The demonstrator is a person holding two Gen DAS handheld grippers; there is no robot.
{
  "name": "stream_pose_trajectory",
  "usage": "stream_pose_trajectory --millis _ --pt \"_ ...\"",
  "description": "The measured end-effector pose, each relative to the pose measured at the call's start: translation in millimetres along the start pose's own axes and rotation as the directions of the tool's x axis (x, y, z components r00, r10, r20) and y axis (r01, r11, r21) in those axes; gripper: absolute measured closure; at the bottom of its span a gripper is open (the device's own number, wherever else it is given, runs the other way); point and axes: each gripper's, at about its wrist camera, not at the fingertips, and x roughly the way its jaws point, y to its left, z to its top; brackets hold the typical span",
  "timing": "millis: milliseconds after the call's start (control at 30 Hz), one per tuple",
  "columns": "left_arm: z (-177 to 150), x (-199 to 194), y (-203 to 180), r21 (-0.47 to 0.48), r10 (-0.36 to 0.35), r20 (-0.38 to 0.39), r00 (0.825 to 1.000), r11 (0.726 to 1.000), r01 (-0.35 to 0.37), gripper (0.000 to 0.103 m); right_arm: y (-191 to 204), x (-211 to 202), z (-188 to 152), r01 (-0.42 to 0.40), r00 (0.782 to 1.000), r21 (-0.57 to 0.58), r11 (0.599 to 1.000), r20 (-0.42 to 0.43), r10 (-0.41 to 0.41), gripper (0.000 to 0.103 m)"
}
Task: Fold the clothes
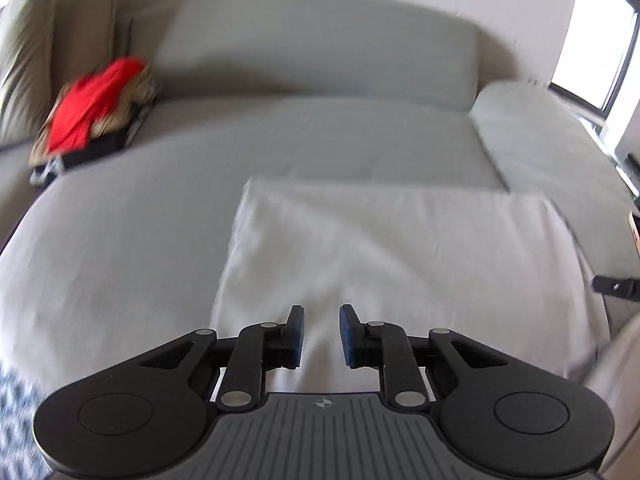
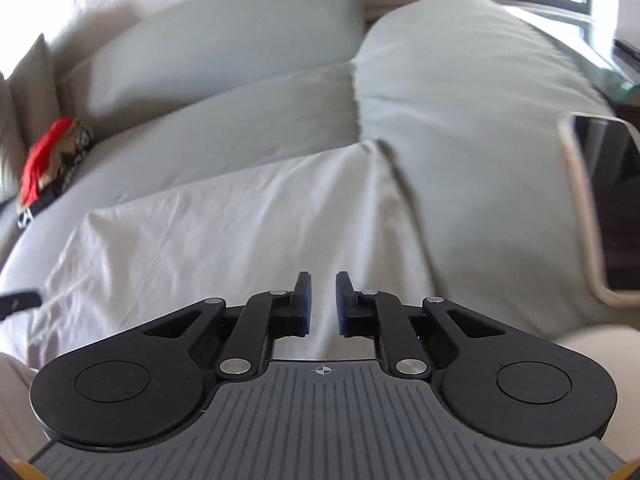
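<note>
A white folded garment (image 1: 400, 248) lies flat on the grey-green sofa seat (image 1: 120, 220), its far edge straight and its surface lightly creased. My left gripper (image 1: 321, 330) hovers over the garment's near part, jaws a narrow gap apart, with the cloth showing through the gap and nothing pinched. In the right wrist view the same garment (image 2: 240, 220) spreads out to the left and ahead. My right gripper (image 2: 323, 304) is above its near right part, also slightly open, with only the cloth below seen between the pads.
A pile of red and tan clothes (image 1: 96, 104) sits at the back left by beige cushions (image 1: 24, 60). The padded armrest (image 2: 480, 120) rises on the right, bearing a dark flat device with a silver rim (image 2: 608, 200). A bright window (image 1: 592, 40) is beyond.
</note>
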Motion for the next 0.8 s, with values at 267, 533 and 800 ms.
stream_pose_trajectory --millis 267,533,800 --pt "8.6 32.2 1.4 -0.035 0.186 -0.239 0.953 0.979 -0.200 0.083 -69.8 -31.3 23.2 0.121 0.978 0.342 0.932 0.119 -0.170 0.082" --pt "23.8 8.4 -32.2 -0.096 -0.034 -0.174 0.984 0.995 0.017 0.081 -157.7 -72.1 61.4 0.058 0.756 0.594 0.803 0.498 -0.424 0.050" --pt "42.6 28.0 -70.7 -0.058 -0.156 -0.136 0.978 0.987 0.149 0.076 -220.3 -29.1 96.4 0.235 0.791 0.630 0.740 0.319 -0.522 0.044"
